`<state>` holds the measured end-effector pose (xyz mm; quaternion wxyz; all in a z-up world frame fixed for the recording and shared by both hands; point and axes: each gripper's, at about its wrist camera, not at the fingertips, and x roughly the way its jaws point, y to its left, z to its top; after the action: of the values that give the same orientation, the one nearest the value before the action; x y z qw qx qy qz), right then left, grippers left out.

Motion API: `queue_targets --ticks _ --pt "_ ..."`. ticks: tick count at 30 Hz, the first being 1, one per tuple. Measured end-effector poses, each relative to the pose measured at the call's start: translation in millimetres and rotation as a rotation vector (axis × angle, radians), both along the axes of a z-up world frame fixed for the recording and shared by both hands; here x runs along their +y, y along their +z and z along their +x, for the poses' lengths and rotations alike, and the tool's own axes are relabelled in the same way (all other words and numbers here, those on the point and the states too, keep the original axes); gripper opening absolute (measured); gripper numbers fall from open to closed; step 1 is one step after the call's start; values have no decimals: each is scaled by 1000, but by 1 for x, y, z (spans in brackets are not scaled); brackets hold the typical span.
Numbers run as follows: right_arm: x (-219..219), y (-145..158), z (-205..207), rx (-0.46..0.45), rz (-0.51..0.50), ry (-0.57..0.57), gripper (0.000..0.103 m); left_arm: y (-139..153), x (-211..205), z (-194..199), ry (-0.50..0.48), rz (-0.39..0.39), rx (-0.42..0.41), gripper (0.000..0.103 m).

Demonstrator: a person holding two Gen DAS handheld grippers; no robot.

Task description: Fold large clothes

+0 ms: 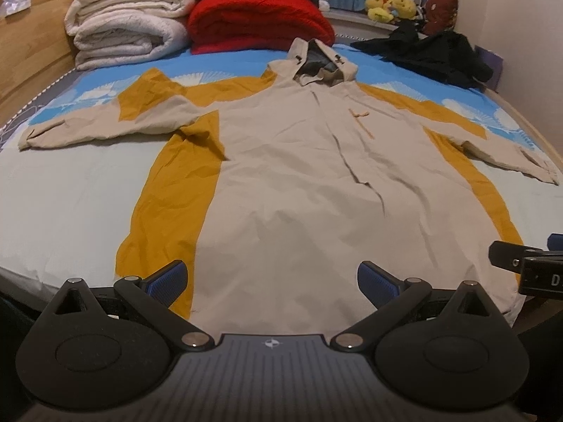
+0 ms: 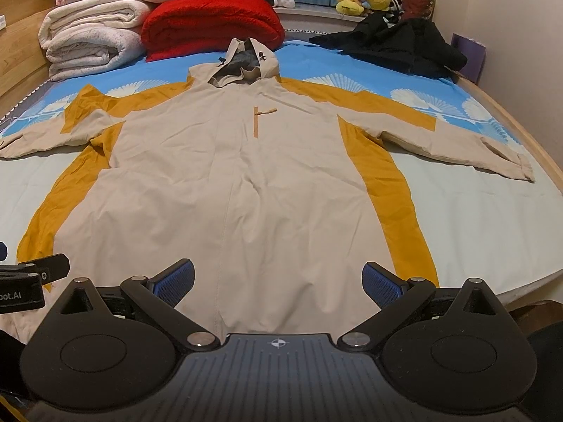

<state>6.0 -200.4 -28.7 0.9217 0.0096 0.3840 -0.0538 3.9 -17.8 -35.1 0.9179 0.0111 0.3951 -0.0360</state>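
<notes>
Both wide open, holding nothing: left hand-held gripper [image 1: 271, 277], right hand-held gripper [image 2: 278, 279]. Just ahead, jacket [image 2: 246, 183] flat on bed [image 2: 492, 218], hem nearest, long axis running away toward hood [image 2: 246, 59].

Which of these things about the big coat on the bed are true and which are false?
1. The beige and mustard-yellow hooded jacket lies spread flat with both sleeves out. True.
2. The left gripper is clamped on the jacket hem. False: its jaws stand wide open with nothing between them.
3. The folded red fuzzy blanket sits beyond the hood. True.
4. The crumpled black garment lies on top of the jacket. False: it lies apart, near the far right corner of the bed.
5. The right gripper is open. True.
</notes>
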Motion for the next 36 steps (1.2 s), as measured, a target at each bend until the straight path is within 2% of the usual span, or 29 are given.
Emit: queue_targets --ticks 6,9,11,15,18,21,23,27,32,36 --pt "-1 2 0 -4 -2 -4 100 3 -3 -4 -19 -4 -27 102" --pt "0 2 0 -9 -3 -9 98 6 -4 -5 -29 -15 -51 98" --pt "-1 4 -1 -23 4 -17 95 14 -8 -7 -44 -29 -95 93" --pt "-10 23 -8 -161 70 -47 89 44 -22 -3 -103 -61 -217 90" --pt "-15 38 -15 -291 40 -90 89 74 -38 14 -149 -77 -336 90" --pt "-21 48 -19 -385 -11 -145 85 103 -56 47 -160 -75 -417 90" --pt "-28 56 -21 -444 -60 -182 84 116 -63 71 -157 -94 -442 90" --pt "-44 69 -18 -507 -143 -214 84 131 -67 136 -150 -132 -422 87" --pt "-64 91 0 -561 -226 -201 84 126 -35 228 -95 -145 -401 64" --pt "-73 116 39 -603 -266 -161 84 97 10 291 -16 -110 -390 52"
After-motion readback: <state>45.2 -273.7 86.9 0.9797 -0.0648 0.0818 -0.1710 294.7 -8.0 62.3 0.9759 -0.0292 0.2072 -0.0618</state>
